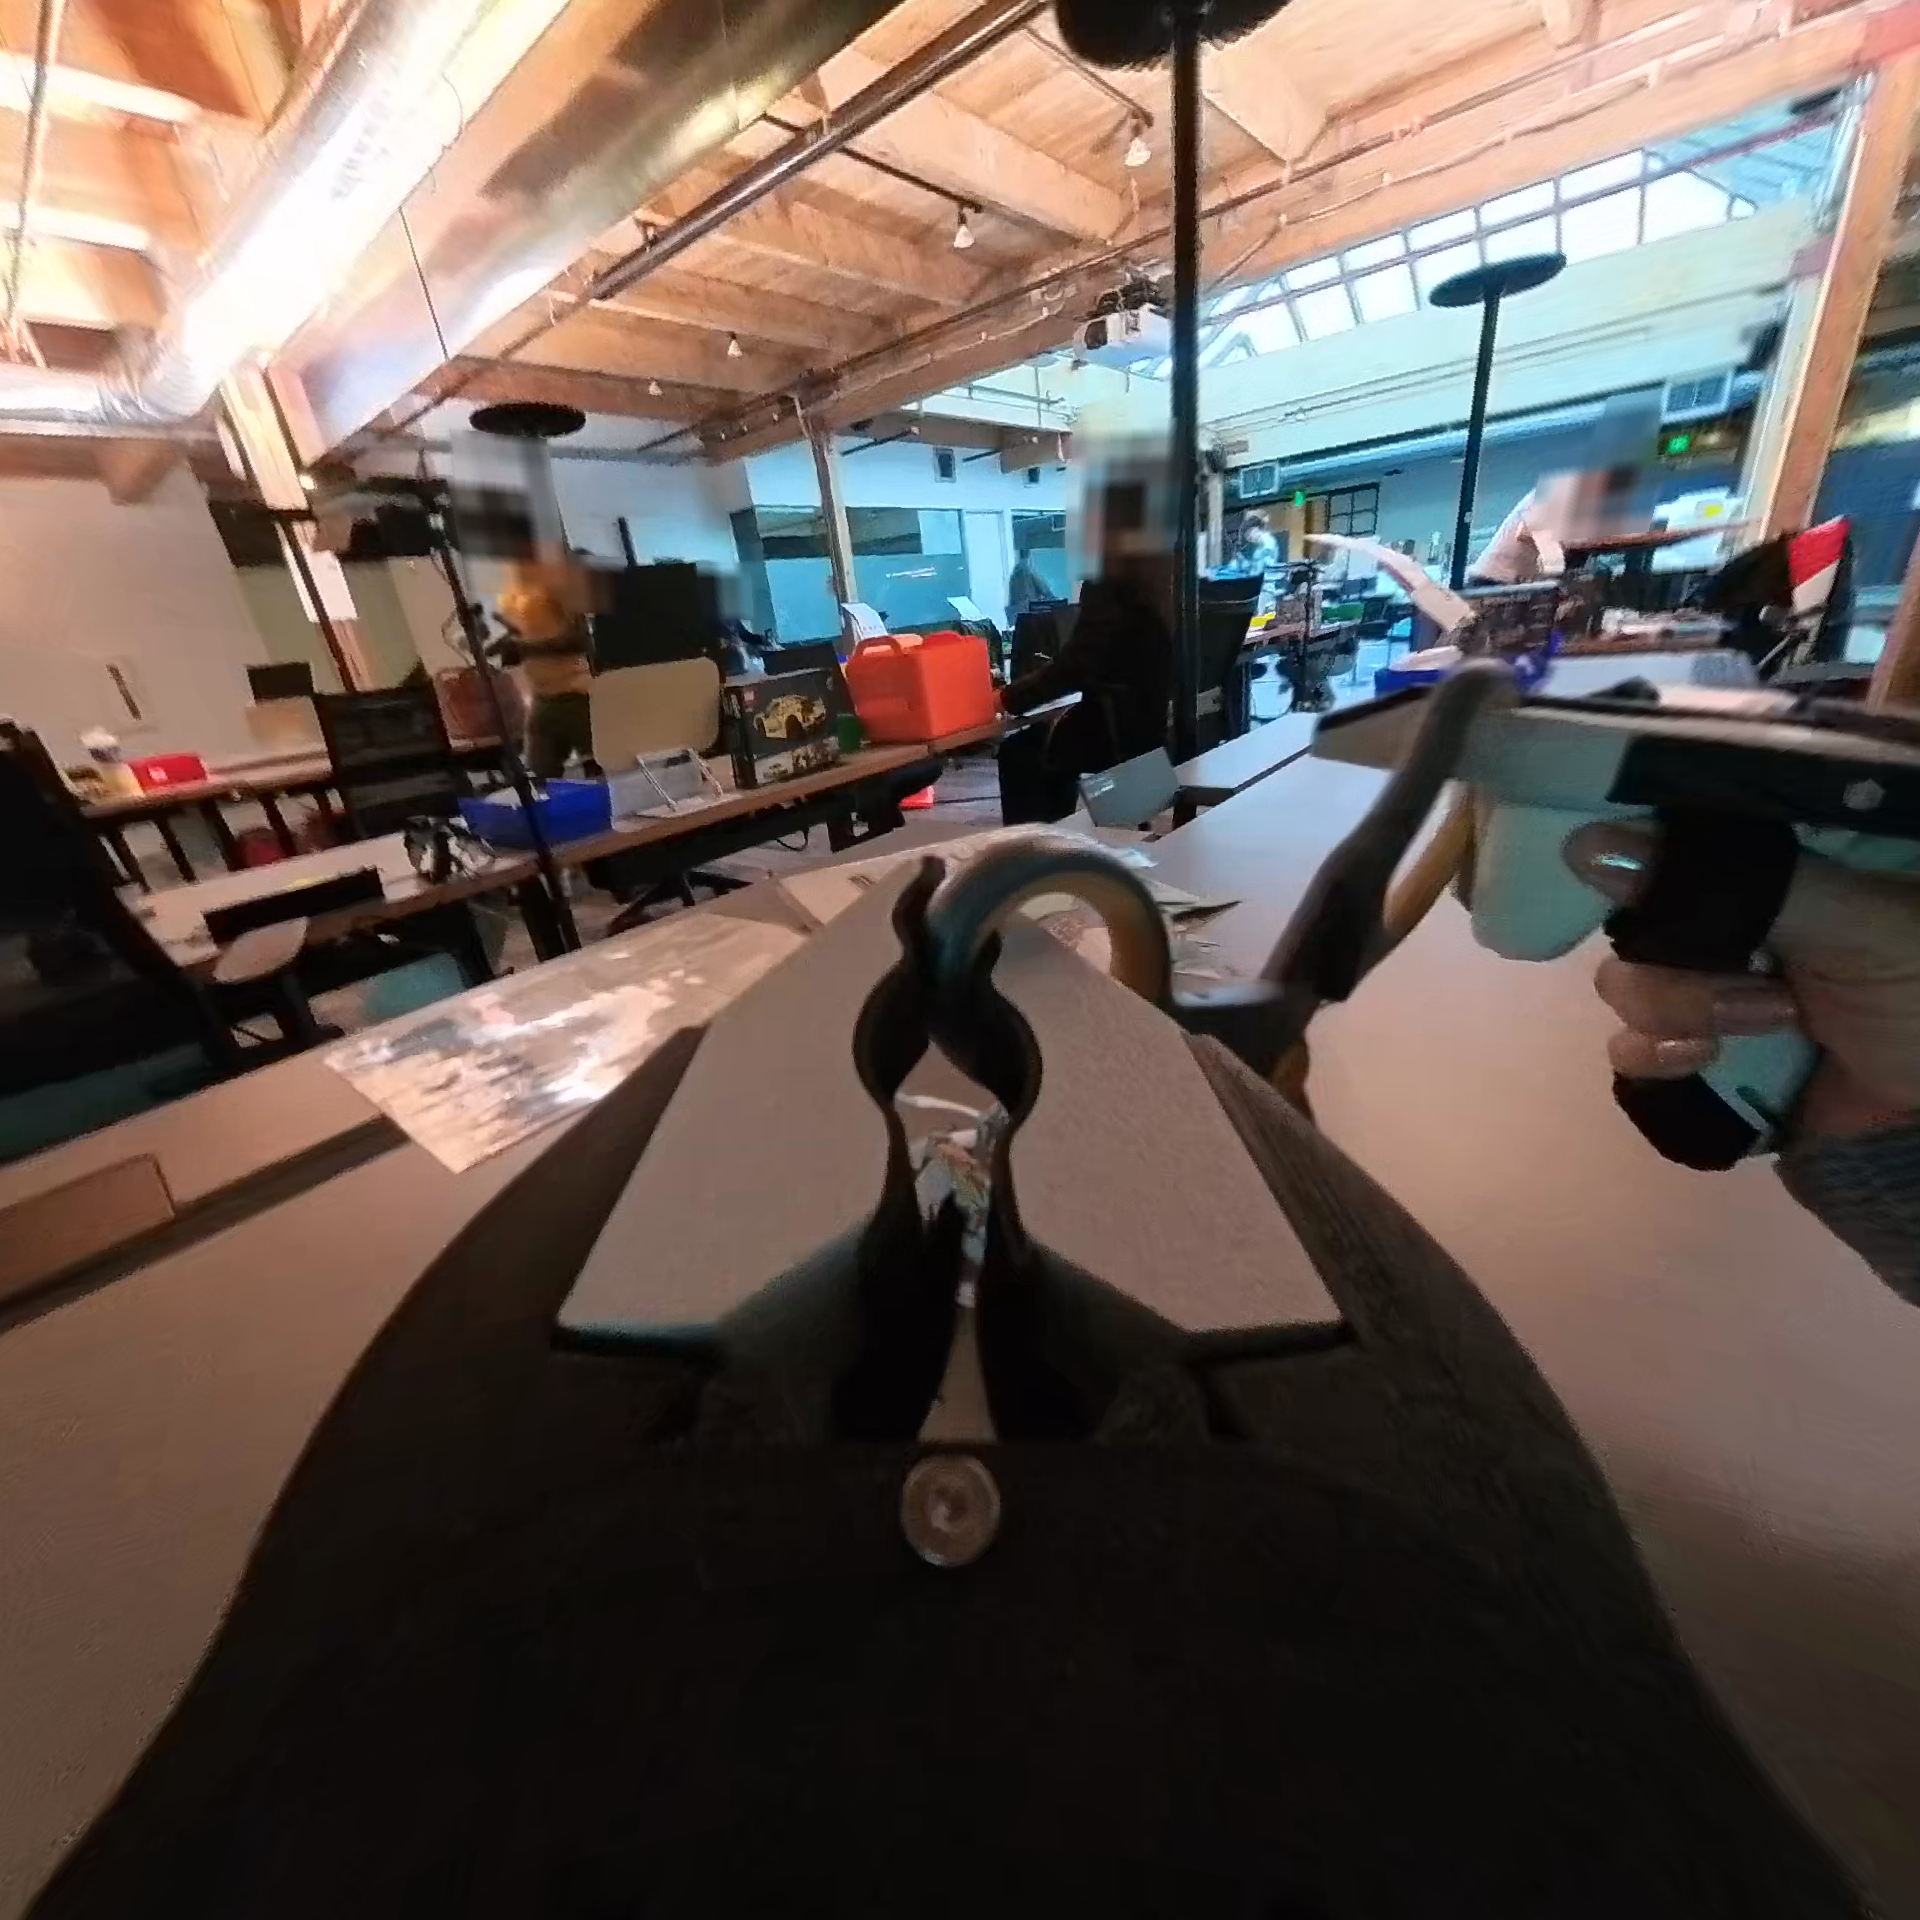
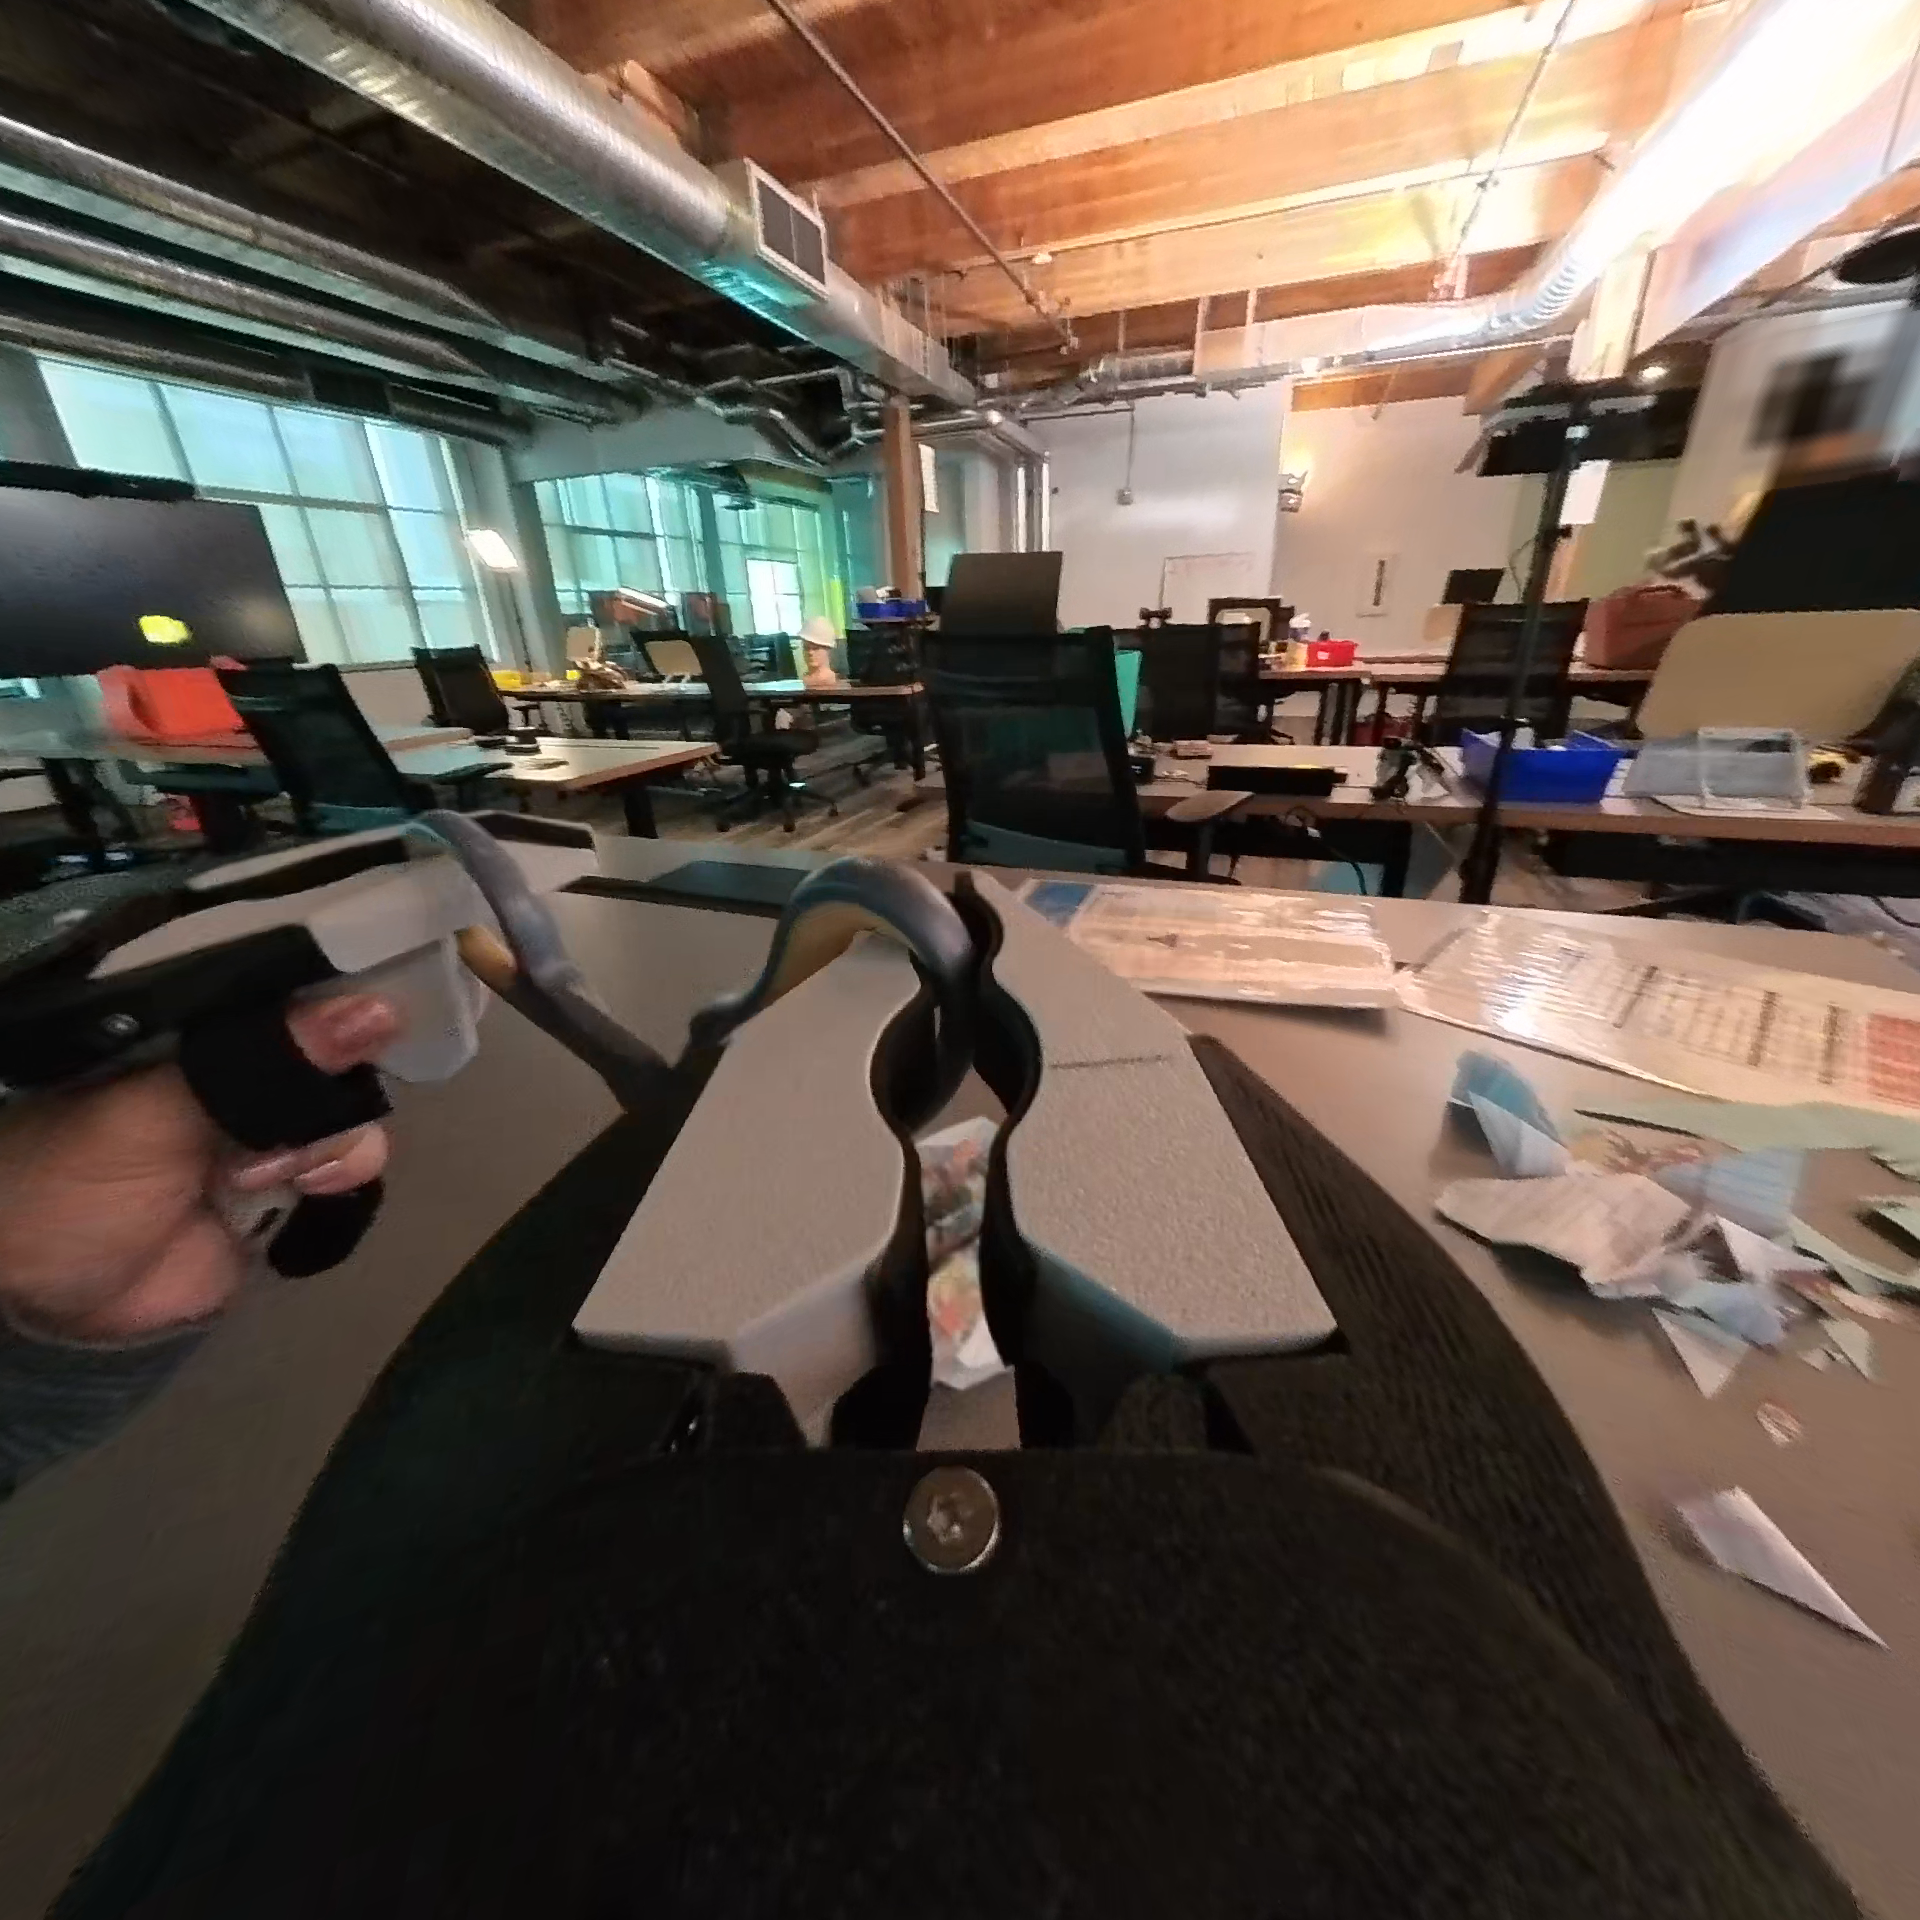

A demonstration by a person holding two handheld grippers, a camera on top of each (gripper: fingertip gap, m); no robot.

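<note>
My left gripper [image 1: 951, 914] and right gripper [image 2: 961, 935] each clamp a scissors handle loop [image 1: 1049, 883] above the table [image 2: 1299, 1091].

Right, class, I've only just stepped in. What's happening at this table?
A person holds two hand-held grippers over a grey table. The left gripper and the right gripper each have their jaws shut on one handle loop of a pair of scissors, blue outside and yellowish inside, held between them above the table. Cut paper scraps and plastic-covered sheets lie nearby.
</note>
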